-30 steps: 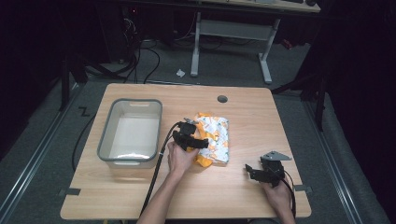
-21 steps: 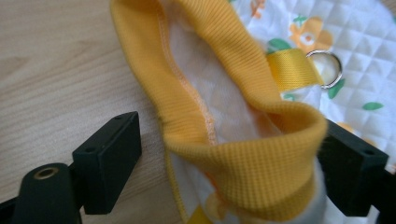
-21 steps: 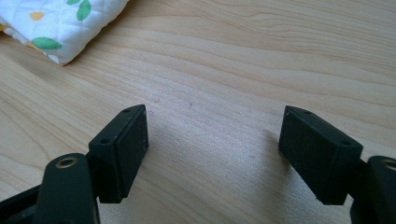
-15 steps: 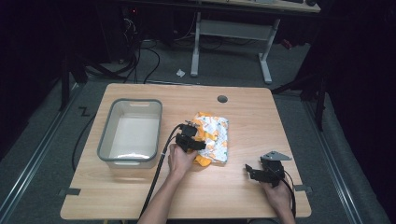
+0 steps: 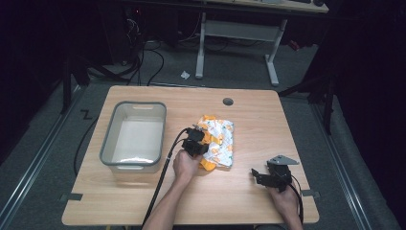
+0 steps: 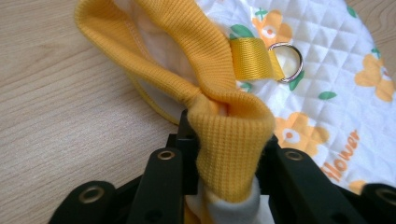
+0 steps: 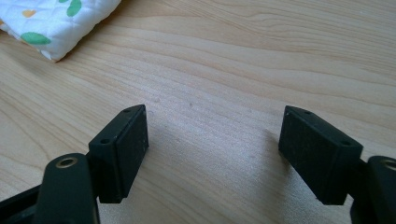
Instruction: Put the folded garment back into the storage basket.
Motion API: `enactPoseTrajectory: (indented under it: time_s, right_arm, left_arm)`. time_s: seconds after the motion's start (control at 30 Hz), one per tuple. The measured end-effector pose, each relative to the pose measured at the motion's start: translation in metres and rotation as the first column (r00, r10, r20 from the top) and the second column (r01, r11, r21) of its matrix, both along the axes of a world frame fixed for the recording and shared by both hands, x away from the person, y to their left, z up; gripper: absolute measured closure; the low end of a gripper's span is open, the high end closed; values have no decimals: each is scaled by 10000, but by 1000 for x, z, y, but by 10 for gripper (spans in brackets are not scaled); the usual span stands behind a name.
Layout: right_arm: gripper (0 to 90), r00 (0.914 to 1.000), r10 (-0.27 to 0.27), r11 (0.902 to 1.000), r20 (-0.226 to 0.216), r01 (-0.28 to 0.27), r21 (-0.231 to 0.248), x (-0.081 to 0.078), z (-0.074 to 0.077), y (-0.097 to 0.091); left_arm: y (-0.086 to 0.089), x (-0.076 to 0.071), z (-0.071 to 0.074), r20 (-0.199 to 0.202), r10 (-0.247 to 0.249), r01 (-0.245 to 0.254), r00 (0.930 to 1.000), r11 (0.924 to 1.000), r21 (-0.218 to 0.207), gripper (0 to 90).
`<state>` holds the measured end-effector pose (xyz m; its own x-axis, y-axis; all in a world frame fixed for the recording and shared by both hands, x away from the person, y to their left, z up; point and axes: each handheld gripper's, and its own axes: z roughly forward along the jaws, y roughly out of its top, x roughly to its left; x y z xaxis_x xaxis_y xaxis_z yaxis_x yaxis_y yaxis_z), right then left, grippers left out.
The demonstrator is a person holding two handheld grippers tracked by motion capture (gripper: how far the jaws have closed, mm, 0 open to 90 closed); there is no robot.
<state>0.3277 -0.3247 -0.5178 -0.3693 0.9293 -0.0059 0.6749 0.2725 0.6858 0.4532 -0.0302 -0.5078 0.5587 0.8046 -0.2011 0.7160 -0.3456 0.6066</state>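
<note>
I am clamping my left gripper [image 5: 195, 142] onto the ribbed yellow hem [image 6: 224, 112] of a quilted white garment [image 5: 218, 141] printed with orange flowers, and in the left gripper view the knit fabric is bunching up between my two black jaws, which are sitting close together on it. Just beyond the pinched fold, a yellow webbing loop [image 6: 250, 58] is carrying a metal ring [image 6: 286, 62] that is lying on the quilted cloth. The garment is resting crumpled near the middle of the wooden table [image 5: 249, 201], just right of a grey plastic bin [image 5: 134, 136] that is standing on the table's left half. My left hand [image 5: 186, 165] is gripping the tool right behind the cloth, and its black cable [image 5: 160, 182] is trailing back toward the table's near edge. I am holding my right gripper [image 5: 261, 175] well apart from the garment, near the table's front right, with its jaws spread wide over bare wood and touching nothing; in the right gripper view a corner of the quilted cloth [image 7: 56, 23] is showing at the upper left.
</note>
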Motion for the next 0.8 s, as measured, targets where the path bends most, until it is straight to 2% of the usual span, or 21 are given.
enactPoseTrajectory:
  time_s: [0.33,0.5,0.8]
  right_arm:
    - [244,10000,6,10000,2,-6,-4,0,0,0]
    - [244,10000,10,10000,3,-10,-5,0,0,0]
    - [244,10000,17,10000,3,-17,-2,0,0,0]
  left_arm:
    - [8,-2,13,173,39,-25,9998,9970,-768,774]
    - [14,-6,27,374,-22,73,9993,9906,-1367,775]
    - [24,-14,44,703,-157,282,9974,9832,-1805,776]
